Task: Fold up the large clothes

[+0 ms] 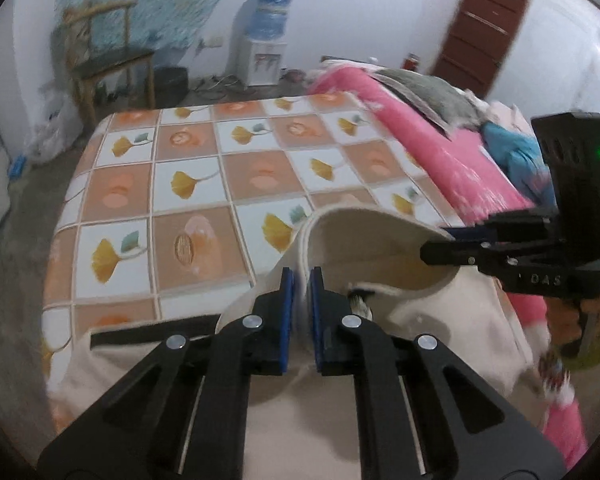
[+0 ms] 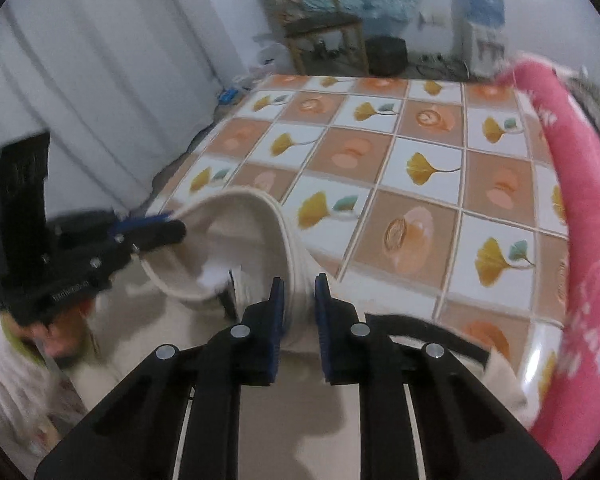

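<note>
A cream garment (image 1: 380, 240) (image 2: 236, 220) lies at the near end of a bed, its ribbed opening lifted into a loop. In the left wrist view my left gripper (image 1: 302, 278) is shut on the loop's left side, with ribbed cloth pinched between the blue pads. My right gripper (image 1: 434, 246) grips the loop's far right side, held by a hand. In the right wrist view my right gripper (image 2: 300, 286) is shut on a thick fold of the ribbed band, and my left gripper (image 2: 174, 226) holds the other side. A black strip (image 1: 152, 330) (image 2: 420, 328) runs along the garment's shoulder.
The bed sheet (image 1: 220, 180) (image 2: 380, 160) has an orange and white tile pattern with yellow leaves. A pink blanket (image 1: 420, 140) (image 2: 580, 200) and piled clothes lie along the bed's right side. Beyond stand a wooden chair (image 1: 108, 60), a water dispenser (image 1: 266, 40) and a brown door (image 1: 480, 32).
</note>
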Tool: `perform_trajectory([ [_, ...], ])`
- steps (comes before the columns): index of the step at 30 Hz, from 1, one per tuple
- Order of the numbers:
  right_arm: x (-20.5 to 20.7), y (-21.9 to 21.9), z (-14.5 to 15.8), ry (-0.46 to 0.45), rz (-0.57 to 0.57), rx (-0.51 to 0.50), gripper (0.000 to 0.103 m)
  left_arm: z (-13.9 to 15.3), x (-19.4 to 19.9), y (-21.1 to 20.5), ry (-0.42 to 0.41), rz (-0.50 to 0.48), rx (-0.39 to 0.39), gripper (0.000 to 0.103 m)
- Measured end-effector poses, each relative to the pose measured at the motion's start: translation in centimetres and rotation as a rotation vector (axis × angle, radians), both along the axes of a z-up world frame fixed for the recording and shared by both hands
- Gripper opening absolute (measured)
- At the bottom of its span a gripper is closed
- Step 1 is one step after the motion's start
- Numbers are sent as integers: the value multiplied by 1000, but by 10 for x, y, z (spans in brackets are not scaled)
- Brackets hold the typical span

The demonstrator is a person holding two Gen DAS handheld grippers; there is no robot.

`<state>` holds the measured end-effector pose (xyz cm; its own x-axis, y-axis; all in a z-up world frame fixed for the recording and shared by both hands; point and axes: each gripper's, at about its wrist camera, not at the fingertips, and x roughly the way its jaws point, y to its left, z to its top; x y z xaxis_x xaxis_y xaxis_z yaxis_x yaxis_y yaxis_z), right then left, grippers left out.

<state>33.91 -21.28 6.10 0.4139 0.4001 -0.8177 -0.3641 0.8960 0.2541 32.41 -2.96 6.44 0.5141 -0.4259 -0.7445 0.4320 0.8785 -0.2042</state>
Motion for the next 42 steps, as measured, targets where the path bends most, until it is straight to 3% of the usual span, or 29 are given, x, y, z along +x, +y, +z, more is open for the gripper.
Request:
perform_trajectory([
  [5, -60, 9, -20, -12, 81, -102, 18, -12, -54, 8, 14, -36, 52, 9],
  [7, -74, 12, -41, 33, 108, -125, 33, -28, -69, 14, 42, -30, 64, 21],
  [9, -87, 11, -63, 75, 118, -162, 39, -52, -79, 22, 97, -15, 92, 32],
  [11, -97, 10, -73, 85, 122, -221, 40, -65, -83, 35, 146, 17, 87, 32],
  [13, -106, 4, -65, 75, 123, -215, 40, -64, -87, 53, 161, 45, 21, 32],
  [17, -114, -10, -16, -26, 121, -135, 40, -31, -95, 82, 77, 68, -152, 32],
  [21, -88, 4, 5, -70, 83, -75, 40, -15, -71, 65, 31, 75, -182, 23],
  [25, -54, 36, -19, -25, 71, -49, 28, -38, -42, 21, 45, 69, -78, 18],
  [29, -37, 57, -69, 22, 89, -162, 27, -81, -34, 3, 130, 81, 67, 18],
  [31, -43, 57, -77, -12, 112, -183, 27, -84, -40, 3, 92, 68, 76, 17],
  [37, -63, 45, -62, -18, 91, -237, 27, -86, -50, 11, 116, 47, 103, 17],
  [39, -72, 36, -70, -9, 74, -284, 25, -86, -57, 15, 105, 42, 111, 17],
  [42, -78, 21, -76, -21, 59, -224, 25, -86, -68, 16, 70, 44, 116, 17],
])
